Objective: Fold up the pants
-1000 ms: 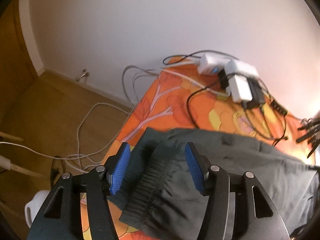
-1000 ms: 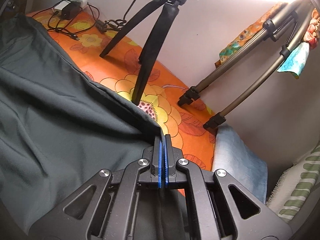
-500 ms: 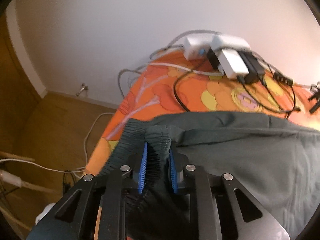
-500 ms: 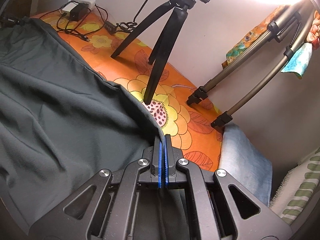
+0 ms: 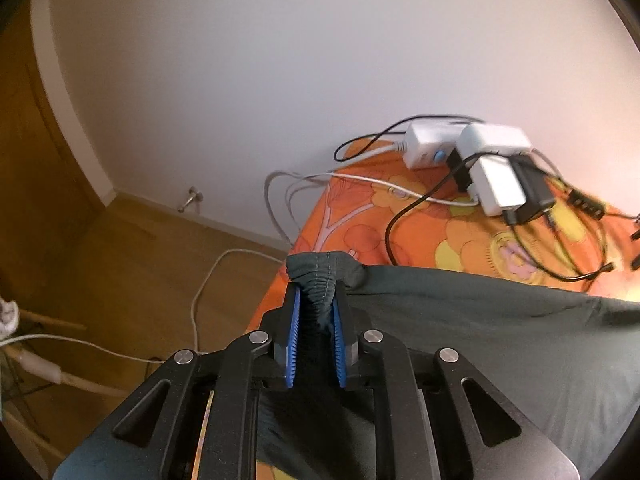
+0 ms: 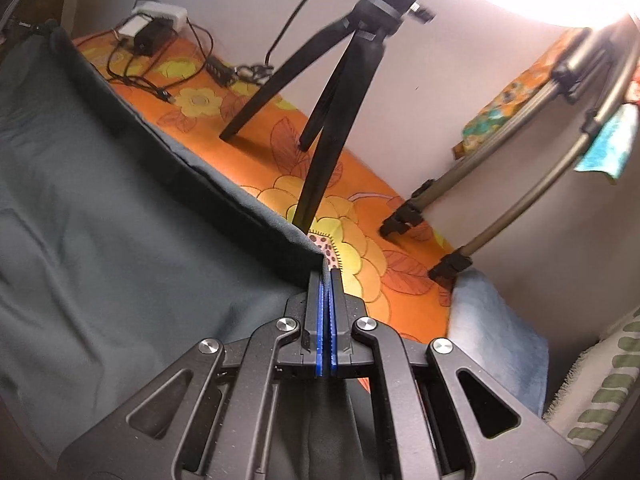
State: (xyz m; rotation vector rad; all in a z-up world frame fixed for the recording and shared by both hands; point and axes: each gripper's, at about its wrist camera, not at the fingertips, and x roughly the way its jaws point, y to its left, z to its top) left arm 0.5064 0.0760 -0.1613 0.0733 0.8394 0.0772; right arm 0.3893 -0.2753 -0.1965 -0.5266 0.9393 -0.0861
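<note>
The left gripper (image 5: 316,300) is closing on the gathered waistband (image 5: 320,276) of the dark grey pants (image 5: 480,340), pads pinching the bunched elastic at the left edge of the orange floral sheet (image 5: 360,232). The right gripper (image 6: 326,280) is pressed together on a thin far corner of the pants (image 6: 120,240), which spread over the sheet (image 6: 360,248) to its left. A black tripod (image 6: 332,92) stands just beyond; chargers (image 5: 492,172) lie far

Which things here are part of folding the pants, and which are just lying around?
In use:
- pants
- left claw, closing on the bunched waistband
- right claw, shut on the fabric edge

Lying about:
- chargers
- black tripod
- blue towel
</note>
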